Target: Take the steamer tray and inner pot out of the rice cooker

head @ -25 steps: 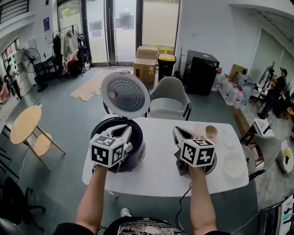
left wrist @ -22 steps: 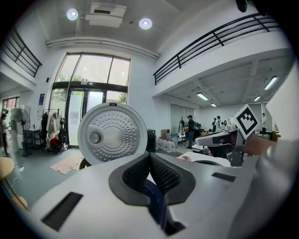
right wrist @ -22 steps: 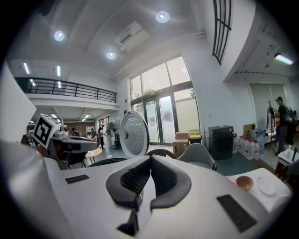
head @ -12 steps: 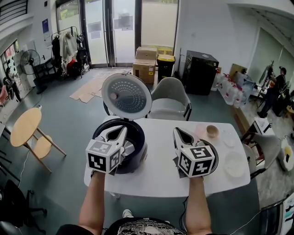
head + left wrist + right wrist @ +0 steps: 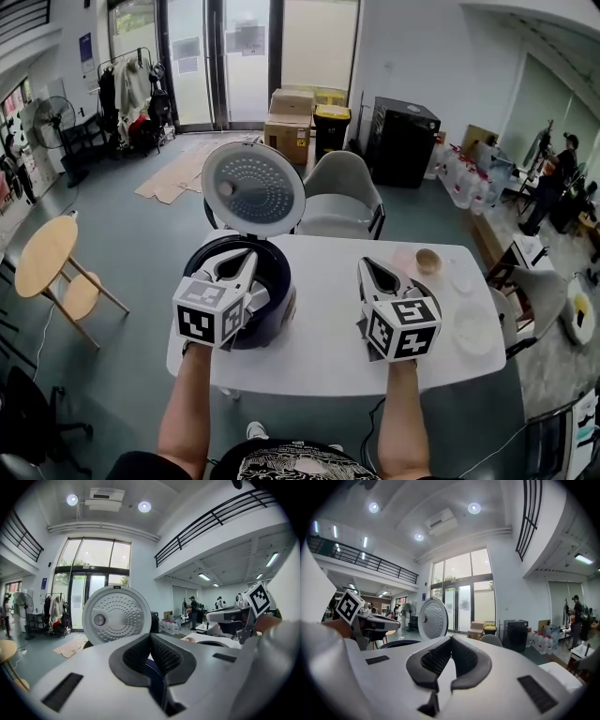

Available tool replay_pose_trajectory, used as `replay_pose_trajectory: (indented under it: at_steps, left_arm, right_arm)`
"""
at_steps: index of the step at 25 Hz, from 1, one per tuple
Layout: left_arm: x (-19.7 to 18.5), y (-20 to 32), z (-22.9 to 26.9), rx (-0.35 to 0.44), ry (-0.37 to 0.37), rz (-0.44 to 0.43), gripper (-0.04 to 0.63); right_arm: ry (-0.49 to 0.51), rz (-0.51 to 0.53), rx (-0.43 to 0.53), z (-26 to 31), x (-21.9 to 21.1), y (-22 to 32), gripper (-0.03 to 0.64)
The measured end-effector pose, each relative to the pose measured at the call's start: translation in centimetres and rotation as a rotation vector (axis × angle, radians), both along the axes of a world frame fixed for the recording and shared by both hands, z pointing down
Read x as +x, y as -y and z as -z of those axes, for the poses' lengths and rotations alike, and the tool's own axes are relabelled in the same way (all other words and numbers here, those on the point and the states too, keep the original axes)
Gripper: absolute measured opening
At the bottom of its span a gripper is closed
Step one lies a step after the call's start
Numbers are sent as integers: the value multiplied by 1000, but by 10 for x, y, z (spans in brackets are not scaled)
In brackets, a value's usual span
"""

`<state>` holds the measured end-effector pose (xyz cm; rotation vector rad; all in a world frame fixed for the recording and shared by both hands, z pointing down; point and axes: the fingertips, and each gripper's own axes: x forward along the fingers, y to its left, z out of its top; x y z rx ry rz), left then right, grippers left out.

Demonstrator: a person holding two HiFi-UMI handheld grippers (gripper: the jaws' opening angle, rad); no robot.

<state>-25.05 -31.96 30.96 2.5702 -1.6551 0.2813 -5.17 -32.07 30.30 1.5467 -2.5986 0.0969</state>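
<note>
The black rice cooker [image 5: 272, 314] stands on the left of the white table [image 5: 319, 361] with its round lid [image 5: 253, 187] raised. Its dark inside shows no detail. My left gripper [image 5: 246, 259] hovers over the cooker's opening, shut and empty. My right gripper [image 5: 367, 266] is shut with nothing in it, above a dark round pot-like rim [image 5: 435, 305] on the table's right. In the left gripper view the closed jaws [image 5: 150, 641] point at the lid [image 5: 116, 615]. From the right gripper [image 5: 451, 648], the lid [image 5: 432, 618] and my left gripper [image 5: 370, 618] show.
White plates [image 5: 476, 328] and a small cup [image 5: 428, 260] lie on the table's right end. A grey chair [image 5: 342, 202] stands behind the table and a round wooden side table [image 5: 42, 255] on the floor to the left. Boxes and a black cabinet [image 5: 401, 141] are farther back.
Both grippers stay shut and about where they were. The right one has rolled slightly, and the head view has shifted a little.
</note>
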Motion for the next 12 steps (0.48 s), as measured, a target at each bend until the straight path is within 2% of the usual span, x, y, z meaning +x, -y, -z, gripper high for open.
replay_pose_trajectory:
  at_steps: [12]
  left_arm:
    - [0, 7, -2, 1, 10, 1, 14]
  right_arm:
    - [-24, 1, 12, 0, -2, 4, 12]
